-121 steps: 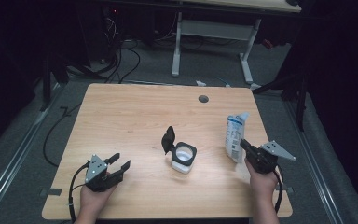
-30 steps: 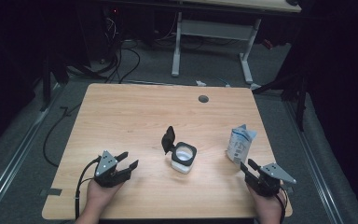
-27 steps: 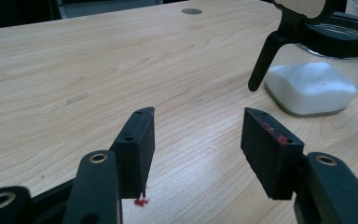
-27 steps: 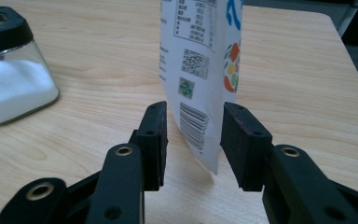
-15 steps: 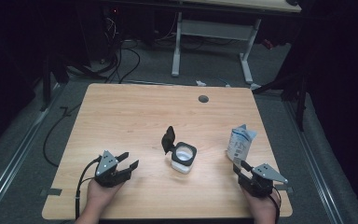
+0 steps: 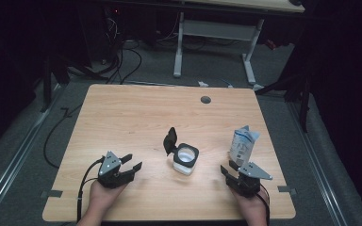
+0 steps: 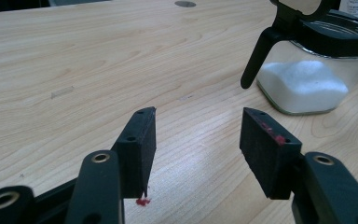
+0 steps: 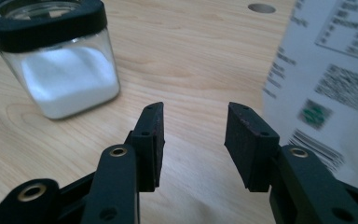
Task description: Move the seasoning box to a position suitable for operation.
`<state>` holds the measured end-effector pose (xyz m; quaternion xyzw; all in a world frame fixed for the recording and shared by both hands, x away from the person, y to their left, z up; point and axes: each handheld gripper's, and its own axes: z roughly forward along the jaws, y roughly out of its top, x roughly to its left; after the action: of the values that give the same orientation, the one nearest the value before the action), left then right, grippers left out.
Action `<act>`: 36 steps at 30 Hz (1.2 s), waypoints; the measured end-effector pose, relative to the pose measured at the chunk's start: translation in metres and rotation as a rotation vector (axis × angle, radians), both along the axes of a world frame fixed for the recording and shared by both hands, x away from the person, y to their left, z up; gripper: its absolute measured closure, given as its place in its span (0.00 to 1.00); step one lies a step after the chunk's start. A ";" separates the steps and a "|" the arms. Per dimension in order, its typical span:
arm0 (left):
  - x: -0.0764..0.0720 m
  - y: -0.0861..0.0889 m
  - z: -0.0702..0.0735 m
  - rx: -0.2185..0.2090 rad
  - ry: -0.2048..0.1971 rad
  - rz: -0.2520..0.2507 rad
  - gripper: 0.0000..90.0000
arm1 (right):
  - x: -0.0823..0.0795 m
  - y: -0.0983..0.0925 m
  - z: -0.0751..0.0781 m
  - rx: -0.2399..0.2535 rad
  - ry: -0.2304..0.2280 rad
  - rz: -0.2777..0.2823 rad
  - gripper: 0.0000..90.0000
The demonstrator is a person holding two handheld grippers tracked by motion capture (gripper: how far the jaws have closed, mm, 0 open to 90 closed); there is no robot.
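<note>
A square glass jar point(image 6: 186, 160) of white powder stands mid-table, its black flip lid point(image 6: 170, 140) hinged open to the left. A white and blue printed pouch point(image 6: 242, 144) stands upright to its right. My left gripper point(image 6: 132, 161) rests open near the front left and points at the jar point(image 7: 307, 79), with bare wood between its jaws point(image 7: 198, 121). My right gripper point(image 6: 227, 167) sits just in front of the pouch. Its jaws have just been opening and hold nothing point(image 8: 193, 116). In that view the jar point(image 8: 60, 70) is ahead left and the pouch point(image 8: 326, 79) close on the right.
A round cable hole point(image 6: 205, 100) sits near the wooden table's point(image 6: 136, 113) far edge. Beyond the table stand a white desk frame point(image 6: 214, 33) and floor cables point(image 6: 118, 61). Bare wood lies between the grippers and the jar.
Four seconds ago the right gripper was up against the pouch. It has since drawn back toward the front edge and slid left, jaws spreading. The pouch stands alone. The left gripper has barely moved.
</note>
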<state>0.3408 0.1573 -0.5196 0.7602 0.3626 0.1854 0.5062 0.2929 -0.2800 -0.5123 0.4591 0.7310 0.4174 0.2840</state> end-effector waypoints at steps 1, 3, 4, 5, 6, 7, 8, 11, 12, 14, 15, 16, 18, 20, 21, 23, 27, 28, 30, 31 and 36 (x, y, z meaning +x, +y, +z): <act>0.000 0.000 0.000 -0.003 0.002 0.001 0.51 | 0.002 0.002 0.001 0.002 -0.002 0.002 0.65; 0.000 0.000 0.000 -0.005 0.004 0.003 0.51 | 0.009 0.008 0.004 -0.024 0.005 0.010 0.67; 0.000 0.001 0.000 -0.006 0.006 0.006 0.50 | 0.011 0.009 0.006 -0.029 0.002 0.013 0.68; 0.001 0.000 0.000 -0.009 0.008 0.012 0.50 | 0.014 0.011 0.007 -0.031 0.006 0.014 0.69; 0.002 0.001 0.000 -0.005 0.013 0.014 0.49 | 0.018 0.013 0.009 -0.034 0.012 0.008 0.70; 0.002 0.000 0.000 -0.008 0.019 0.020 0.48 | 0.021 0.014 0.010 -0.033 0.013 0.007 0.71; 0.003 0.000 0.000 -0.007 0.024 0.021 0.47 | 0.024 0.017 0.011 -0.028 0.017 0.009 0.72; 0.003 -0.001 0.000 0.008 0.019 0.030 0.46 | 0.032 0.024 0.014 -0.033 0.011 0.012 0.75; 0.002 -0.001 0.000 0.014 0.016 0.034 0.46 | 0.034 0.026 0.015 -0.031 0.008 0.014 0.76; 0.002 -0.002 0.000 0.011 0.017 0.041 0.45 | 0.037 0.030 0.016 -0.029 0.005 0.016 0.77; 0.002 -0.002 0.000 0.011 0.018 0.043 0.45 | 0.038 0.031 0.016 -0.031 0.000 0.017 0.77; 0.002 -0.002 0.001 0.012 0.017 0.050 0.45 | 0.038 0.033 0.016 -0.022 0.001 0.017 0.77; 0.003 -0.004 0.003 0.004 0.023 0.067 0.48 | 0.039 0.036 0.014 -0.031 -0.001 0.015 0.77; 0.005 -0.006 0.006 -0.010 0.031 0.084 0.53 | 0.039 0.037 0.012 -0.030 0.000 0.021 0.79; 0.005 -0.007 0.007 -0.015 0.036 0.088 0.54 | 0.038 0.037 0.011 -0.029 -0.002 0.024 0.80; 0.007 -0.011 0.010 -0.029 0.036 0.092 0.58 | 0.038 0.038 0.009 -0.033 0.000 0.035 0.80; 0.011 -0.020 0.013 -0.035 0.041 0.099 0.64 | 0.036 0.036 0.008 -0.018 -0.004 0.045 0.80; 0.012 -0.023 0.015 -0.038 0.042 0.097 0.64 | 0.036 0.036 0.008 -0.018 -0.006 0.045 0.80; 0.014 -0.028 0.017 -0.034 0.036 0.097 0.65 | 0.036 0.036 0.008 -0.020 -0.009 0.053 0.80; 0.015 -0.031 0.019 -0.036 0.034 0.097 0.66 | 0.036 0.036 0.008 -0.019 -0.012 0.057 0.80; 0.021 -0.043 0.025 -0.022 0.045 0.092 0.73 | 0.036 0.038 0.006 -0.024 -0.015 0.065 0.80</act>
<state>0.3621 0.1142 -0.4945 0.7410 0.4103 0.1873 0.4975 0.3288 -0.2417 -0.5061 0.4285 0.7484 0.4211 0.2810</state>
